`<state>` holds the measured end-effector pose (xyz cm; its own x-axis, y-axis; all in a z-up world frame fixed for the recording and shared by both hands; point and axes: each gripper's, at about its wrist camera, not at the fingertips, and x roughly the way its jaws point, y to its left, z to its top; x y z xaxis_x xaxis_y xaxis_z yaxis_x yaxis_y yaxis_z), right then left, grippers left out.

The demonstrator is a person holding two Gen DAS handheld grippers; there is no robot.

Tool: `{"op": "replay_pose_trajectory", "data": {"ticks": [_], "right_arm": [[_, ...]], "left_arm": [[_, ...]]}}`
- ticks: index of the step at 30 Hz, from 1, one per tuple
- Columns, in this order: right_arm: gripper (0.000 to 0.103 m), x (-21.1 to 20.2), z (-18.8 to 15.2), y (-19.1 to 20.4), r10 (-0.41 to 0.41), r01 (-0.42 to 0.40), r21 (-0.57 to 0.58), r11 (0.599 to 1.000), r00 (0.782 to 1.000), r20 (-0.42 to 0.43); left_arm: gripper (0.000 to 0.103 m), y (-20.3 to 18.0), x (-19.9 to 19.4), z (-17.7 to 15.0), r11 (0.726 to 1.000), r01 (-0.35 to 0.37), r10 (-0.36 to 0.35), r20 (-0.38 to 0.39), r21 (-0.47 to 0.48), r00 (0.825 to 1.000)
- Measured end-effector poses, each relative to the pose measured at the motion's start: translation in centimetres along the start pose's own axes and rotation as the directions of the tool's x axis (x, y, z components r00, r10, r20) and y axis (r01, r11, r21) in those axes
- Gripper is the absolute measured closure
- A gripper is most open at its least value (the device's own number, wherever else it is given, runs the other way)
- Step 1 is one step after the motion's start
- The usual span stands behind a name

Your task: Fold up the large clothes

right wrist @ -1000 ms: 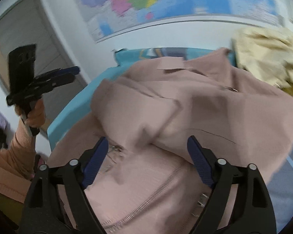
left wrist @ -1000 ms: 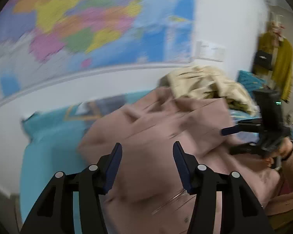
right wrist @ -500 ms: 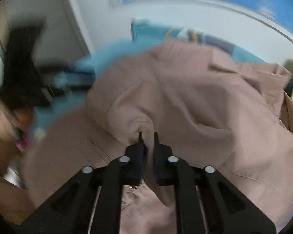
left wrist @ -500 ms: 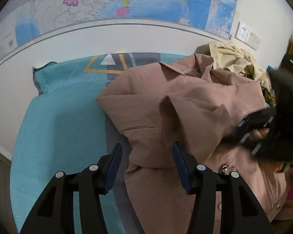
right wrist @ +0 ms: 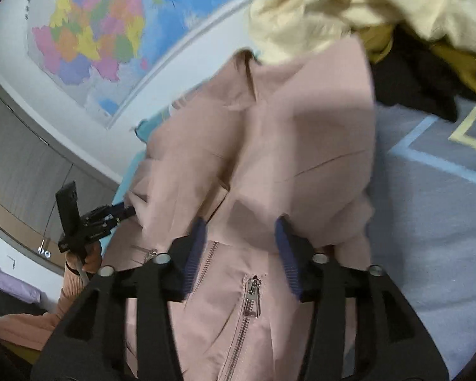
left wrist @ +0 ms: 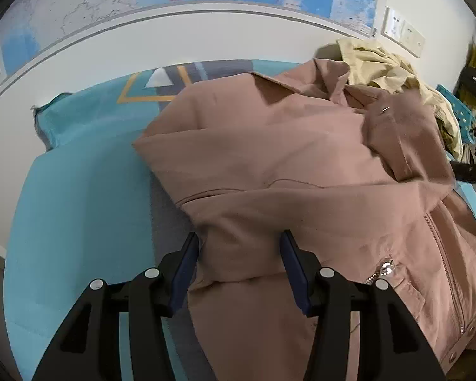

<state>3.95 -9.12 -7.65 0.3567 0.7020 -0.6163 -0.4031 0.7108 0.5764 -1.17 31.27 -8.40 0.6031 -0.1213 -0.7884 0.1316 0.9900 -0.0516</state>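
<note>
The big pink zip-up jacket [left wrist: 301, 171] lies crumpled on the blue mat [left wrist: 79, 209]. Both sides are being folded in. The right gripper [right wrist: 242, 250] has just opened, empty. The left gripper [left wrist: 238, 266] hovers open; next, pinch the sleeve fold.

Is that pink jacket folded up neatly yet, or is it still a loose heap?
Only partly folded. The pink jacket has a sleeve flopped across its body, but it lies rumpled on the blue mat, its hem and zipper still spread out.
</note>
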Motion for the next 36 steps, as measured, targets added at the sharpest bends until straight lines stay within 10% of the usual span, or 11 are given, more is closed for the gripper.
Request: {"op": "replay_pose_trajectory", "data": {"ticks": [5, 9, 10, 13, 17, 21, 24, 26, 36], "right_arm": [[0.01, 0.6, 2.8, 3.0, -0.002, 0.006, -0.096, 0.995, 0.999, 0.044], [0.011, 5.7, 5.5, 2.7, -0.068, 0.064, -0.065, 0.996, 0.996, -0.058], [0.015, 6.9, 6.0, 2.5, -0.09, 0.086, -0.056, 0.995, 0.993, -0.076], [0.097, 8.9, 6.5, 1.1, -0.03, 0.03, 0.0, 1.0, 0.993, -0.111], [0.098, 3.5, 6.9, 2.8, 0.08, -0.072, -0.084, 0.994, 0.991, 0.107], [0.087, -1.7, 5.3, 2.0, 0.068, -0.043, -0.115, 0.992, 0.973, 0.219], [0.056, 0.2, 2.9, -1.0, -0.134, 0.133, -0.057, 0.989, 0.991, -0.009], [0.059, 0.2, 1.6, -2.2, -0.191, 0.187, -0.057, 0.981, 0.979, -0.072], [0.034, -1.9, 8.2, 4.2, -0.025, 0.041, -0.131, 0.991, 0.993, 0.119]], "left_arm": [[0.052, -0.9, -0.7, 0.8, 1.0, -0.008, 0.007, 0.031, 0.028, 0.999], [0.051, -2.0, -0.3, 1.2, 0.998, -0.033, 0.032, 0.024, 0.051, 0.999], [0.051, -2.1, -0.1, 1.1, 0.998, -0.037, 0.036, 0.022, 0.056, 0.999], [0.051, -2.1, 0.0, 0.9, 0.998, -0.045, 0.044, 0.019, 0.054, 0.999], [0.052, -1.0, 0.1, 0.6, 0.998, -0.056, 0.056, 0.012, 0.018, 0.998], [0.053, 0.1, 0.0, 0.0, 0.998, -0.07, 0.07, 0.012, 0.003, 0.997], [0.053, 0.4, 0.0, -0.2, 0.995, -0.095, 0.095, -0.002, 0.014, 0.995], [0.053, 0.6, -0.7, 0.0, 0.996, -0.083, 0.083, 0.015, 0.01, 0.996], [0.05, -2.3, -2.7, 7.6, 0.997, 0.012, -0.024, 0.148, 0.082, 0.989]]}}
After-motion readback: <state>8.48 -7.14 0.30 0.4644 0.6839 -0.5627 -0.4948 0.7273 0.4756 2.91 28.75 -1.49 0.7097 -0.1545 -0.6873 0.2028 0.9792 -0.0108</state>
